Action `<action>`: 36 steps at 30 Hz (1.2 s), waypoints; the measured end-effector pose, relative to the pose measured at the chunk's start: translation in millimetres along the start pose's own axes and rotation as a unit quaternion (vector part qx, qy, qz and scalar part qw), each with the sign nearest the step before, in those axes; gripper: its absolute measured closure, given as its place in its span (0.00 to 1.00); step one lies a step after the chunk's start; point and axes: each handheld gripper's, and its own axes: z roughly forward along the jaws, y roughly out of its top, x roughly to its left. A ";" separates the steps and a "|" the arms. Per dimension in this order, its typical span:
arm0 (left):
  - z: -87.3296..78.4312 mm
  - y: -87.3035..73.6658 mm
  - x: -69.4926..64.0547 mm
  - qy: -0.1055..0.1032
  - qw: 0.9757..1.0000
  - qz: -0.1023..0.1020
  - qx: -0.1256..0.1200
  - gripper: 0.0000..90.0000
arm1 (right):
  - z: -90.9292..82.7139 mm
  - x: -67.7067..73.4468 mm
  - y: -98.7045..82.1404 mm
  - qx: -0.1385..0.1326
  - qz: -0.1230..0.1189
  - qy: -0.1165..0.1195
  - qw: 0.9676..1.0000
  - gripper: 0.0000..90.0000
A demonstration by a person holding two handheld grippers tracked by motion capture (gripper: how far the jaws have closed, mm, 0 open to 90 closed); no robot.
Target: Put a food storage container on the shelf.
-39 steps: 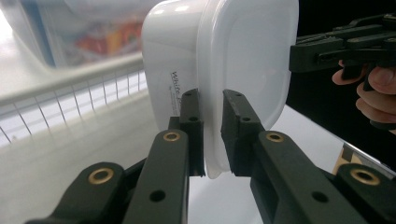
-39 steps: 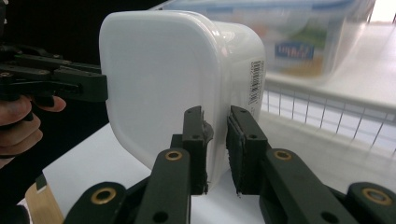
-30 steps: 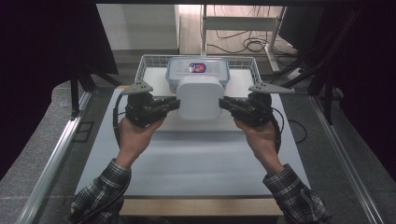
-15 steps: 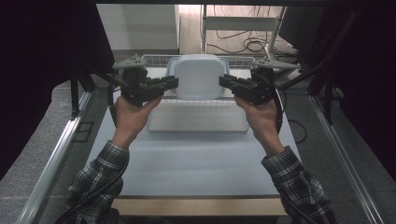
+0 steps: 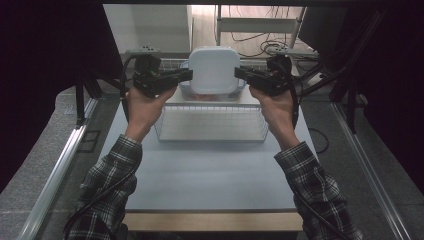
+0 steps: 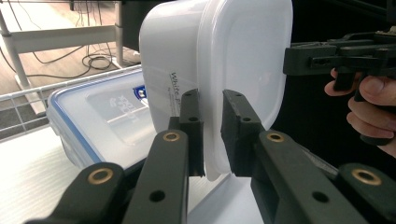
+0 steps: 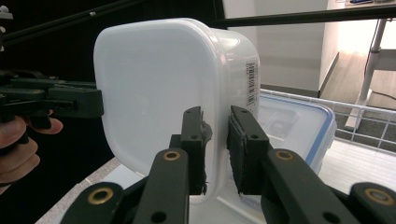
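Pinching the white tub's (image 5: 214, 70) rim on opposite sides, both grippers' jaws are clamped nearly closed.

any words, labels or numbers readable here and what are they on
"White P...", cut off by the jaw: clear sticker on the white plastic tub.
Barcode label on the same tub's side: digits too small to read.
Raised lettering and a blue mark on the blue-rimmed clear container lid: too blurred to read.

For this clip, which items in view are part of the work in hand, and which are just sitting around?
In the job:
- white container, held on edge by its lid rim
- left gripper, jaws clamped on that rim
- right gripper, clamped on the opposite rim

Lying about:
- blue-rimmed box below it
- wire basket
- table
- floor cables
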 end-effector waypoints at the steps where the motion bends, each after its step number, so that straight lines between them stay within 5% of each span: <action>1: 1.2 0.7 1.1 -0.001 1.000 -0.001 0.000 0.88 | 1.2 -1.4 0.6 0.000 0.002 0.000 1.000 0.85; 10: 9.1 6.7 5.7 0.013 1.000 -0.004 -0.001 0.82 | 8.6 -7.9 5.7 -0.001 0.014 0.005 1.000 0.82; 22: 18.3 14.6 5.8 0.032 0.999 -0.006 0.009 0.74 | 21.5 -5.5 13.2 0.008 0.002 -0.023 1.000 0.71; 36: 25.1 17.4 12.9 0.033 0.999 -0.021 0.018 0.68 | 31.0 -4.2 16.3 0.014 -0.010 -0.036 0.999 0.63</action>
